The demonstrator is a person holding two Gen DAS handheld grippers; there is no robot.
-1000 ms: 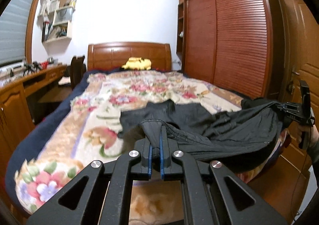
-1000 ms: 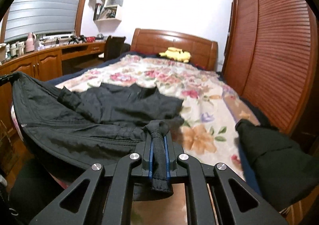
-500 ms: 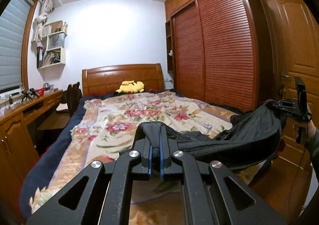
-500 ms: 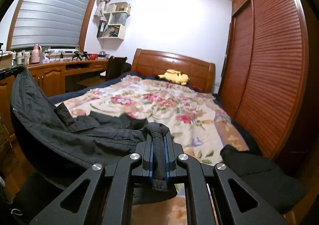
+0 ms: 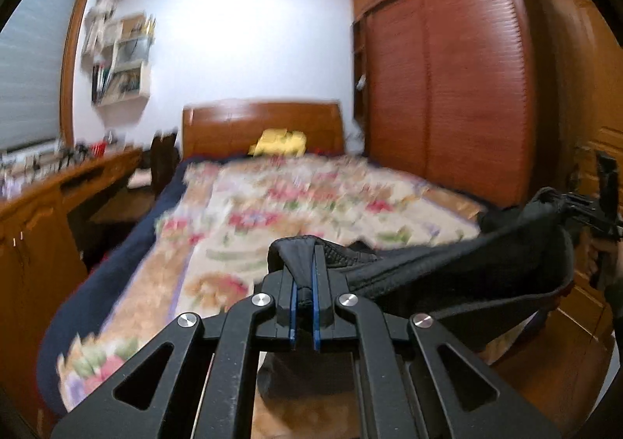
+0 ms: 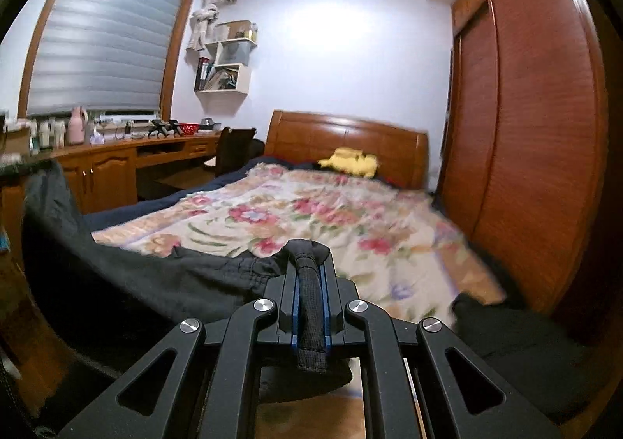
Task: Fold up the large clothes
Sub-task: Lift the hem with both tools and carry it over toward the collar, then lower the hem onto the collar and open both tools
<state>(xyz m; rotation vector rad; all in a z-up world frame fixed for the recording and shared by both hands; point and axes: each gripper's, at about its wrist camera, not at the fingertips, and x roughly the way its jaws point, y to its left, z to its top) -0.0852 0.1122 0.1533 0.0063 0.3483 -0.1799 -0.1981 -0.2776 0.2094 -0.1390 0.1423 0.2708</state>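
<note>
I hold a black garment (image 5: 447,275) stretched above the foot of the floral-quilted bed (image 6: 311,213), left gripper (image 5: 303,279) and right gripper (image 6: 310,283) fingers each clenched on a bunched edge.

The black garment (image 6: 163,283) is matt woven cloth with a ribbed knit hem. The grippers' frames look like matt black plastic with shiny metal screws. The headboard (image 6: 346,143) and slatted wardrobe (image 5: 459,88) are glossy varnished wood; the floral blanket (image 6: 311,221) looks soft.

The bedspread (image 5: 296,205) is motion-blurred, and the black garment (image 6: 128,283) runs past the frame's lower left edge
</note>
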